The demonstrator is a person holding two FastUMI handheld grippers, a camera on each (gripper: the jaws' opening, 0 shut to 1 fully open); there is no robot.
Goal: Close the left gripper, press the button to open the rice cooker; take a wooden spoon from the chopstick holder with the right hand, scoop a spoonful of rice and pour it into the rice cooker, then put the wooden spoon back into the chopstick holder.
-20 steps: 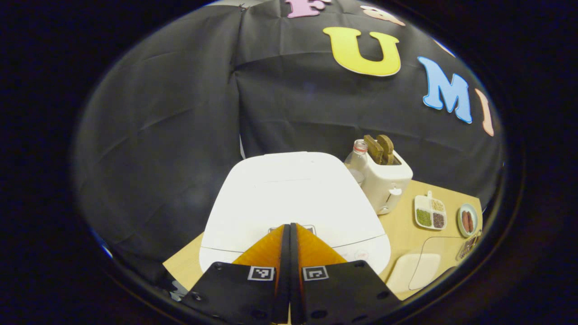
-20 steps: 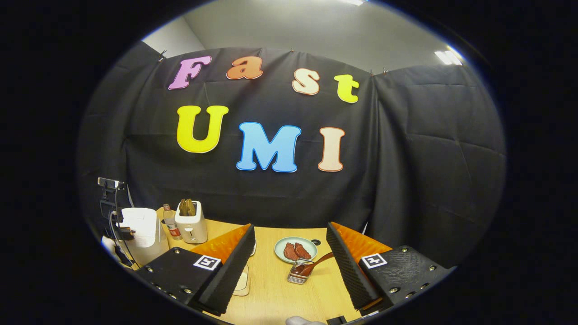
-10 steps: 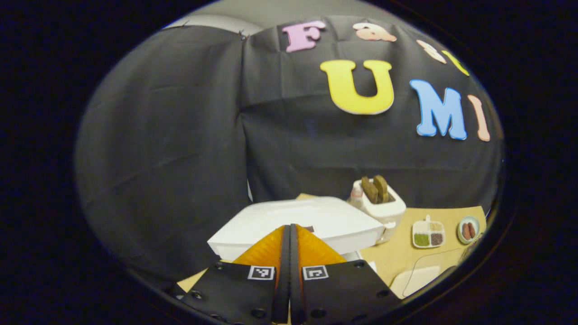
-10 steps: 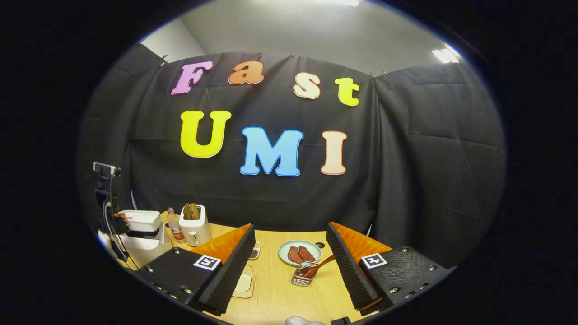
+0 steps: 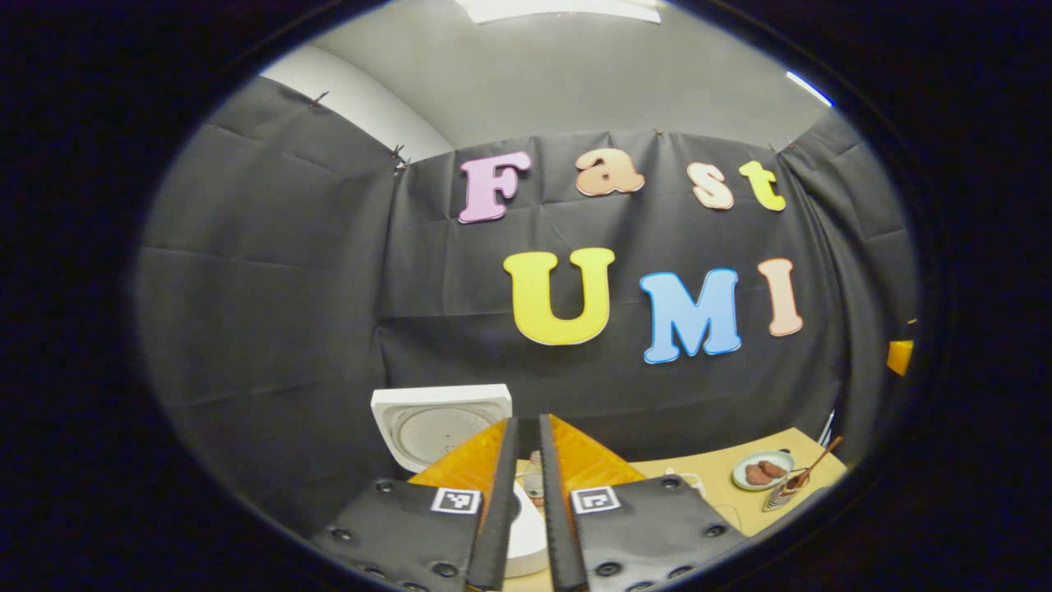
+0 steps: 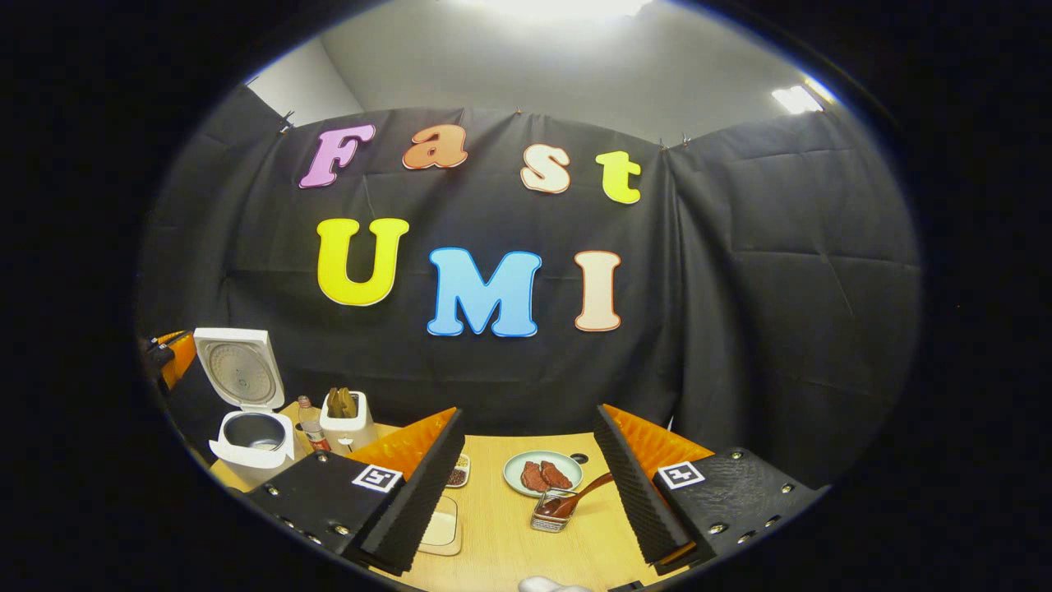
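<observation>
Rice cooker [image 6: 251, 411] lid now popped upright, button step judged done; left gripper [image 5: 526, 493] nearly closed, empty; right gripper [image 6: 526, 485] held open facing wooden spoon [image 6: 579, 492] in chopstick holder [image 6: 549, 511]

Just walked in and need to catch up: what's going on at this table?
A person holds a gripper in each hand. The rice cooker stands open, lid upright, so the button press looks done. The left gripper is nearly shut and holds nothing. The right gripper is open and empty, facing the wooden spoon, which leans in the chopstick holder beside a plate. No rice scooped yet.
</observation>
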